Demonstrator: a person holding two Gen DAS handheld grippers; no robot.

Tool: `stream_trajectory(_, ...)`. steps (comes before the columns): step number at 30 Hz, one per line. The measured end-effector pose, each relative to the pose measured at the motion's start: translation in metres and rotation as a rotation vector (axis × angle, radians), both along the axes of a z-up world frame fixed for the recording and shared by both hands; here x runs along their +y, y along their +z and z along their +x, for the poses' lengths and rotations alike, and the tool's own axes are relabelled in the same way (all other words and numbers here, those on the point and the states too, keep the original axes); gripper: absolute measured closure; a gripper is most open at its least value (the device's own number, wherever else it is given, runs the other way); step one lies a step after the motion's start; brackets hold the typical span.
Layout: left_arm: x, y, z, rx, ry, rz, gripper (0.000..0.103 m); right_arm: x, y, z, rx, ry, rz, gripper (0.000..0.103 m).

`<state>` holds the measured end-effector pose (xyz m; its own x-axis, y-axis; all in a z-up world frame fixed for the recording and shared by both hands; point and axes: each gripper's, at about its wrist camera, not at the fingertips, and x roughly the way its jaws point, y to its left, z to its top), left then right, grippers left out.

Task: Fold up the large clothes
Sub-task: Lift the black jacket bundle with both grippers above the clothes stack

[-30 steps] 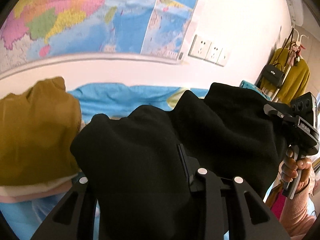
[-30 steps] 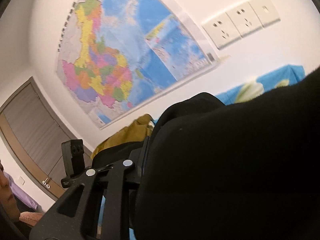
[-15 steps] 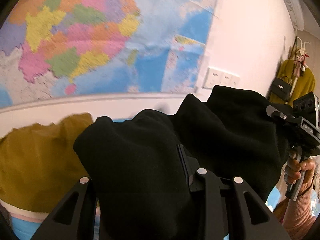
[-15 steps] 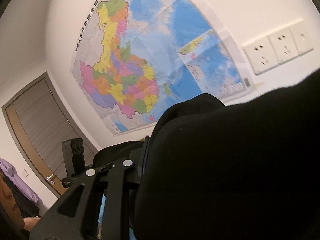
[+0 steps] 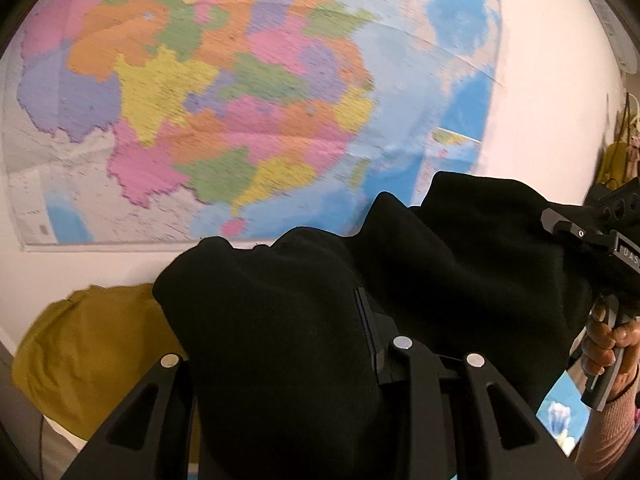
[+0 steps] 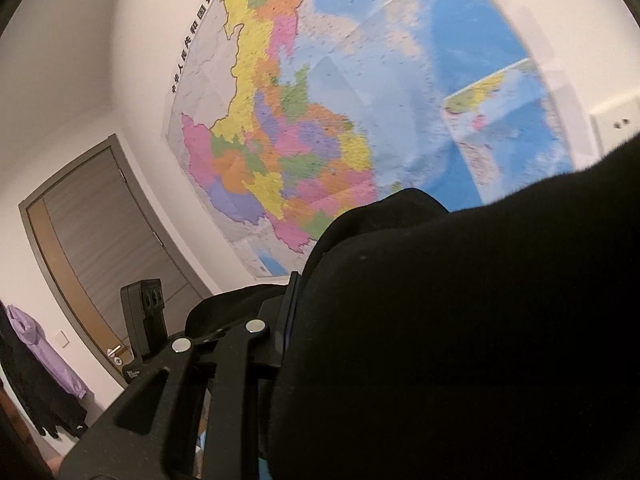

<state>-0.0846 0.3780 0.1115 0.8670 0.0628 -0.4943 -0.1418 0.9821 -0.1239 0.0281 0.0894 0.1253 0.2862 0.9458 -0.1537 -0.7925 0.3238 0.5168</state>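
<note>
both grippers are up in front of the big coloured wall map. the left gripper pinches a thick black fleece garment; the right gripper clamps another bunch of it. it hangs between them, soft and bulky, probably floppy. better held at the corners or hem than mid-bunch.

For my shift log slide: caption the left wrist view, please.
Left claw shut on a black garment, lifted before a wall map; right claw grips its far edge.
</note>
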Motion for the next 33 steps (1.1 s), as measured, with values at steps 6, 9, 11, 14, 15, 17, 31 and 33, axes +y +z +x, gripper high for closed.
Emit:
stream_trajectory(6, 0.033, 0.013, -0.003, -0.008, 0.066, 0.011, 0.075, 0.036, 0.009, 0.007, -0.018, 0.043, -0.012, 0.081)
stream_trajectory(9, 0.048, 0.020, -0.004, -0.006, 0.100, 0.031, 0.075, 0.056, 0.012, 0.012, -0.019, 0.071, -0.010, 0.081)
stream_trajectory(11, 0.057, 0.024, -0.005, -0.005, 0.123, 0.046, 0.075, 0.066, 0.012, 0.016, -0.016, 0.084, -0.005, 0.081)
stream_trajectory(14, 0.071, 0.030, -0.005, -0.004, 0.156, 0.056, 0.075, 0.083, 0.013, 0.020, -0.013, 0.104, -0.002, 0.081)
stream_trajectory(15, 0.076, 0.032, -0.005, -0.004, 0.168, 0.056, 0.075, 0.088, 0.013, 0.021, -0.012, 0.108, -0.002, 0.081)
stream_trajectory(17, 0.087, 0.037, -0.005, -0.005, 0.196, 0.062, 0.075, 0.102, 0.013, 0.024, -0.011, 0.123, -0.001, 0.081)
stream_trajectory(31, 0.153, 0.048, 0.000, 0.016, 0.312, 0.060, 0.076, 0.163, 0.006, 0.031, -0.007, 0.181, -0.015, 0.081)
stream_trajectory(33, 0.160, 0.045, -0.001, 0.014, 0.326, 0.060, 0.076, 0.170, 0.005, 0.030, -0.008, 0.188, -0.019, 0.081)
